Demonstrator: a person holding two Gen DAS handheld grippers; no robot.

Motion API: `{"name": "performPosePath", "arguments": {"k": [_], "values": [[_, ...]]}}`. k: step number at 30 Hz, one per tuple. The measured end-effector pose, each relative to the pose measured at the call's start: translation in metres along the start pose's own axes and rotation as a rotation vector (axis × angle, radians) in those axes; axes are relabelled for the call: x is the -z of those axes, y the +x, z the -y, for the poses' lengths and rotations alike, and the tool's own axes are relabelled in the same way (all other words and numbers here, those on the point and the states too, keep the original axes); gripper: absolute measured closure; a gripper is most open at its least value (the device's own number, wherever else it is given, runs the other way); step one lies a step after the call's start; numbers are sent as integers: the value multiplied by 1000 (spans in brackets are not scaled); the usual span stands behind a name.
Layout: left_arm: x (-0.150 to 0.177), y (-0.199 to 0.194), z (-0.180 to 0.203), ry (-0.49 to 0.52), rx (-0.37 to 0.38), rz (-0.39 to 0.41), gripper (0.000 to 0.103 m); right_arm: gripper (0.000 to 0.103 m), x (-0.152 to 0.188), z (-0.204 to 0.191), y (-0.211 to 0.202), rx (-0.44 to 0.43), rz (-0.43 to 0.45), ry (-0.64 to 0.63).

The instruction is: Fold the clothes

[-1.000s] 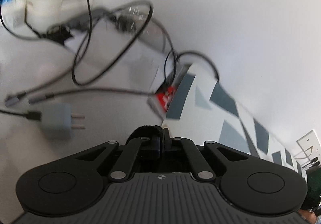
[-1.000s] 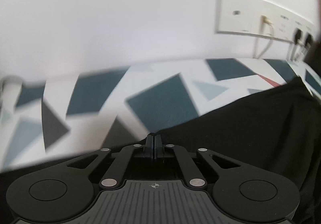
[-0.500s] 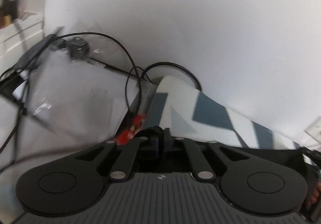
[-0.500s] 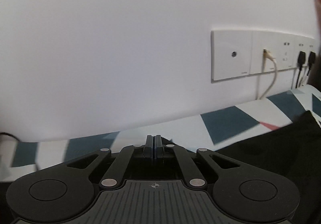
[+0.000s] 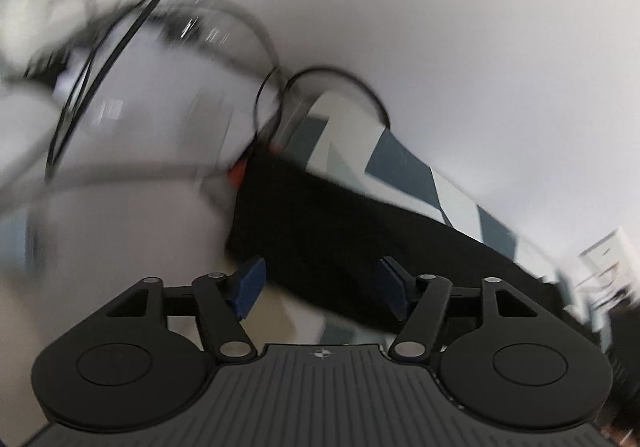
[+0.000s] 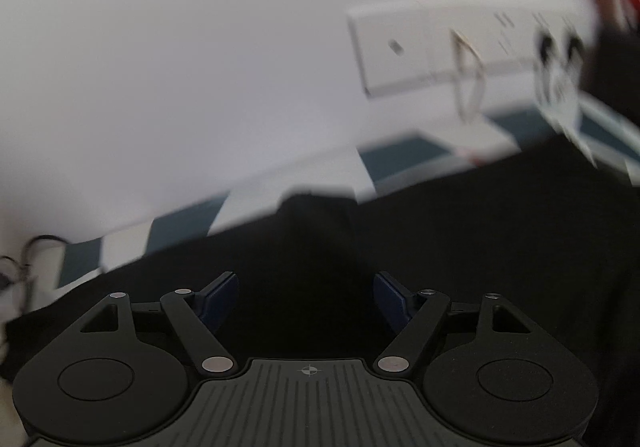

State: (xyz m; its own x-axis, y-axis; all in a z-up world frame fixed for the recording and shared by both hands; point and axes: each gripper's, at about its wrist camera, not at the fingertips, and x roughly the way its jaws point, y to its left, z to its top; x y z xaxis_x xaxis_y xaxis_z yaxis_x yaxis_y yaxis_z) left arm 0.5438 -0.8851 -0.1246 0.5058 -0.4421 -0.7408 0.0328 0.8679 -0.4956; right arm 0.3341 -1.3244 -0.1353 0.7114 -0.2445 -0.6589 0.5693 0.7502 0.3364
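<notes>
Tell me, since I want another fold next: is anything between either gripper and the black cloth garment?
Nothing visible is. The black cloth garment lies just past the left gripper, and under the right gripper. Both sets of jaws are opening, with no fabric pinched between the pads. The black cables lie off to the left.

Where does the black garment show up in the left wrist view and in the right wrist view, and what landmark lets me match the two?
Left wrist: the black garment runs from centre to lower right, just beyond the opening left gripper.
Right wrist: it fills the lower half and right side, beyond the opening right gripper.
Shared landmark: the blue-and-white geometric cloth under the garment, along the white wall.
</notes>
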Motion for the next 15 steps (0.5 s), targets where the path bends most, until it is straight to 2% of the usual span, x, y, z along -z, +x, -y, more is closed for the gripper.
{"name": "performPosePath", "arguments": {"k": [3,6,8,11,12,13,14,15], "values": [[13,19,-15,-111,-4,-87,38,33,28,15,-22,4,-61,169],[13,26,-10,-91,-38,-18,38,33,48,31,-32,19,-99,317],[9,30,0,-42,-93,37,38,33,50,35,-32,13,-90,331],[1,43,-4,-87,-101,85,41,32,45,34,-21,19,-63,301],[-2,47,-4,-94,-103,106,68,34,42,33,-18,22,-54,290],[-5,50,-4,-96,-122,116,101,34,40,32,-14,25,-45,280],[-8,52,-4,-97,-146,122,101,38,37,31,-10,31,-36,273],[-12,50,-3,-82,-157,144,101,53,33,30,-6,45,-31,277]]}}
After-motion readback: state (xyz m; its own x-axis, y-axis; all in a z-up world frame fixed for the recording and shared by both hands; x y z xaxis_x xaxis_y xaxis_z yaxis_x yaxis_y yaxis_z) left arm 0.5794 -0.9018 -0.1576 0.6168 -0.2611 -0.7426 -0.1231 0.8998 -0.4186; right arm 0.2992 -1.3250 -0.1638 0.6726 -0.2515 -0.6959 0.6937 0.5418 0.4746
